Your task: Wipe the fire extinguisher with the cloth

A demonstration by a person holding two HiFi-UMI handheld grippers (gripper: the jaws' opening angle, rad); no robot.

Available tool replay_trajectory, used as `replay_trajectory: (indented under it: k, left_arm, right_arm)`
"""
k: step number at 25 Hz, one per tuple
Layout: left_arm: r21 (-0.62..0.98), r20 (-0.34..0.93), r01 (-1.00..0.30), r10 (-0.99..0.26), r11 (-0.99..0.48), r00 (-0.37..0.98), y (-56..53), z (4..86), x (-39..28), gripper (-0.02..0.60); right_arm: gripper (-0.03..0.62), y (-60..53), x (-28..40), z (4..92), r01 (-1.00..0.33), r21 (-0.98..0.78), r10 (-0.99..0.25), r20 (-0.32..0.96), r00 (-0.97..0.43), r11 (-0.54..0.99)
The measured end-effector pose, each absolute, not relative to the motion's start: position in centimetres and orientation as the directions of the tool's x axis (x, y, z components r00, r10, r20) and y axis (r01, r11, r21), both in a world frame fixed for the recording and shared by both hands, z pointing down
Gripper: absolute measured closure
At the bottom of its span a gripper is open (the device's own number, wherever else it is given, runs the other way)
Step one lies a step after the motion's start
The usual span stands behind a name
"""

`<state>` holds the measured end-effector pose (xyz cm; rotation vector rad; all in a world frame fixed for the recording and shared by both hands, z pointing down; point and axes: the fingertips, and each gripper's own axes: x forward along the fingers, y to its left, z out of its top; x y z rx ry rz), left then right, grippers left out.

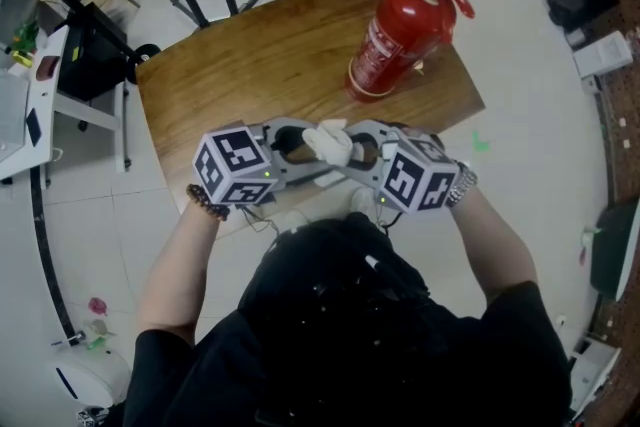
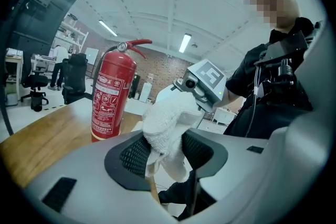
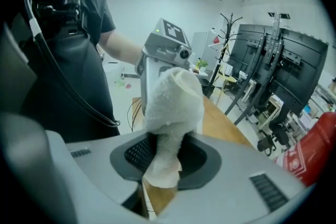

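The left gripper (image 2: 167, 153) and right gripper (image 3: 167, 157) each clamp the white terry cloth (image 2: 169, 122). The red cylindrical fire extinguisher (image 2: 110, 94) stands whole beyond the left gripper; the right gripper view catches only its edge.

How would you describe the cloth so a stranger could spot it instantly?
Look at the wooden table with the red fire extinguisher on it. At its near edge the left gripper and right gripper meet, the cloth bunched between their jaws. It is the only white, fluffy bundle there.

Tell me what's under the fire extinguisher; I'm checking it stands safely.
The fire extinguisher stands upright, directly on the wooden table. The patch of wood beneath its base is covered by it.
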<state>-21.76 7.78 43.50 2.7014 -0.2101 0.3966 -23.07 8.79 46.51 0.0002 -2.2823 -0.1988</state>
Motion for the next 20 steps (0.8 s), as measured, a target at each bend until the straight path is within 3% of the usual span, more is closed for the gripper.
replay_trajectory:
  k: [9, 17, 20]
  left_arm:
    - [0.269, 0.326, -0.333, -0.240, -0.904, 0.914, 4.3, 41.8, -21.3, 0.443]
    - [0.206, 0.293, -0.501, -0.435, -0.841, 0.851, -0.3, 37.9, -21.1, 0.444]
    - [0.174, 0.276, -0.562, -0.508, -0.809, 0.816, -2.1, 35.9, -20.6, 0.445]
  right_arm:
    - [0.396, 4.7, -20.8, 45.7, -0.142, 0.141, -0.200, 0.696, -0.689, 0.980]
    - [0.402, 1.7, -16.6, 45.4, -0.251, 0.134, -0.275, 0.663, -0.696, 0.959]
    - [0.445, 1.1, -15.3, 45.6, -0.278, 0.128, -0.292, 0.652, -0.700, 0.952]
